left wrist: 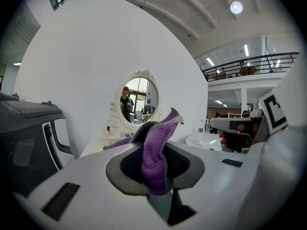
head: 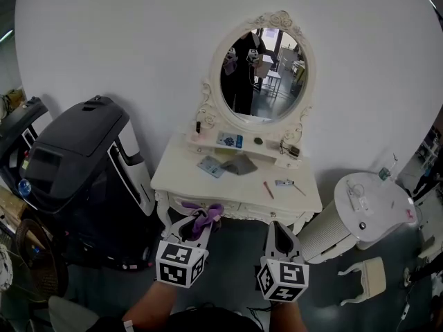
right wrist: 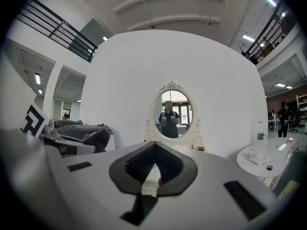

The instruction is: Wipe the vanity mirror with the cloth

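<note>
vanity mirror still a reach away, cloth pinched thin

the vanity mirror [head: 263, 75] stands upright at the back edge of the tabletop [head: 173, 178], its oval glass untouched by anything. the cloth [head: 205, 216], purple, is clamped in the left gripper [head: 199, 225], which hangs just off the front edge near the left corner. in the left gripper view the jaws are clenched on a narrow fold of it [left wrist: 156, 152], with one loose end sticking up past the tips. the right gripper [head: 280, 232] is off the front edge toward the right corner, jaws closed together with nothing between them.

my worries, from here:
- only a thin fold is gripped, so pressing and rubbing on the glass could drag the cloth out of the jaws.
- little cloth covers the jaw tips. a flat approach may put hard plastic on the glass instead of fabric.
- the reach crosses the whole tabletop. a red pencil [head: 267, 189] lies near the front right corner, a grey pouch [head: 240, 164] sits mid-table, and a small bottle [head: 198, 126] stands on the back shelf at the left, so a low arm could sweep them off.
- the carved frame could snag the loose end.
- a hard push might tilt the mirror, if it pivots; i cannot tell.
</note>
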A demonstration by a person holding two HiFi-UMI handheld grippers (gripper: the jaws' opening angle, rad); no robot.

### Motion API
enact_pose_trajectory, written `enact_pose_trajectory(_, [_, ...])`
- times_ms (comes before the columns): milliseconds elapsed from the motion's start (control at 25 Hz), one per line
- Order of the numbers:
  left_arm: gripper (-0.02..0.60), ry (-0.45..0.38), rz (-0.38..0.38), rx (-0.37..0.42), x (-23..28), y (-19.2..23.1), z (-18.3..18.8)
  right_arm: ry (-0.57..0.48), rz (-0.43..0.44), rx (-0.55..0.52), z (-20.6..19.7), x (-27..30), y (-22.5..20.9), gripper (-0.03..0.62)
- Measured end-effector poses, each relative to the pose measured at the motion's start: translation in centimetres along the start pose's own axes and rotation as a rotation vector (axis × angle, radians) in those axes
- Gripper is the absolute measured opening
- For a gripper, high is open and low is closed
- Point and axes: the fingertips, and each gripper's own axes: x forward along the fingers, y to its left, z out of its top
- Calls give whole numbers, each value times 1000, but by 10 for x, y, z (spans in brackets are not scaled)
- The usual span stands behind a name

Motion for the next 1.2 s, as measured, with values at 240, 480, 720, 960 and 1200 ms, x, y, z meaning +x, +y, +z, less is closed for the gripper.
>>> enact_pose_trajectory(240, [80, 17, -41, 12, 2, 11, -12, 15, -70, -69, -10, 4, 18, 12])
enact_pose_trajectory(480, [80, 21, -76, 13, 11, 9, -11, 13, -70, -61, -11, 15, 21, 11])
enact_pose_trajectory(720, [80, 40, -95, 24, 46, 2, -8, 26, -102, -34, -20, 40, -9, 11])
enact_pose_trajectory(960, [80, 26, -79, 61, 108, -6, 17, -11, -39, 4, -5, 93, -49, 11])
enact_pose_trajectory(1200, [80, 12, -67, 94, 171, -20, 47, -29, 8, 61, 10, 141, -98, 11])
